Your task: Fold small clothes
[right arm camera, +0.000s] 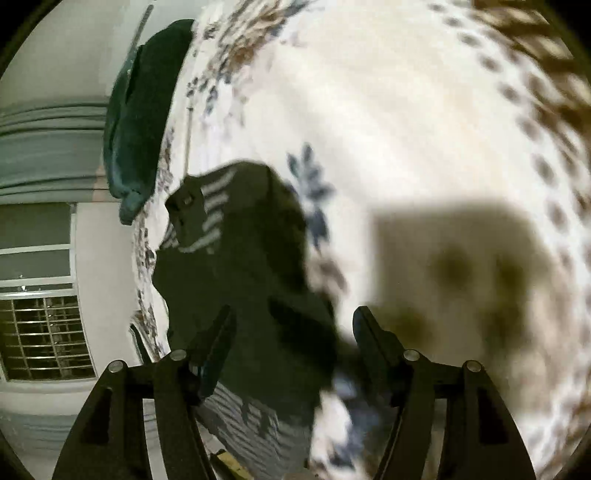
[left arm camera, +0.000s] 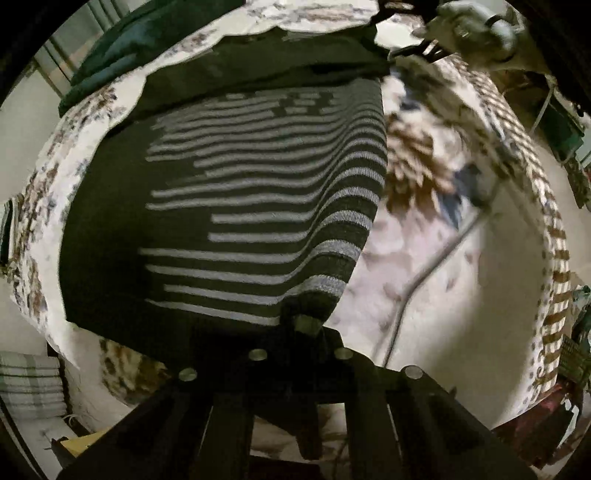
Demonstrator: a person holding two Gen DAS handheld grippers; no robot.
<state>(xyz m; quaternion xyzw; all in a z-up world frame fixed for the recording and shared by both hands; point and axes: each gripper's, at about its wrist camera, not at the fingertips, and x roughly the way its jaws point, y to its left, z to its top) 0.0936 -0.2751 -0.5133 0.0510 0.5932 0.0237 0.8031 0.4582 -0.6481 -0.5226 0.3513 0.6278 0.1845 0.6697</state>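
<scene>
A dark sweater with grey stripes lies spread on a floral bedsheet. In the left wrist view my left gripper is shut on the sweater's near right corner, with the hem pinched between its tips. At the top right a hand holding the other gripper shows, blurred. In the right wrist view my right gripper stands open over the sweater near its dark edge, and nothing is pressed between its fingers. Farther off, the left gripper sits on the striped part.
A dark teal cloth lies at the far edge of the bed. A white cable runs across the sheet right of the sweater. Folded striped fabric sits low left. A barred window lies beyond the bed.
</scene>
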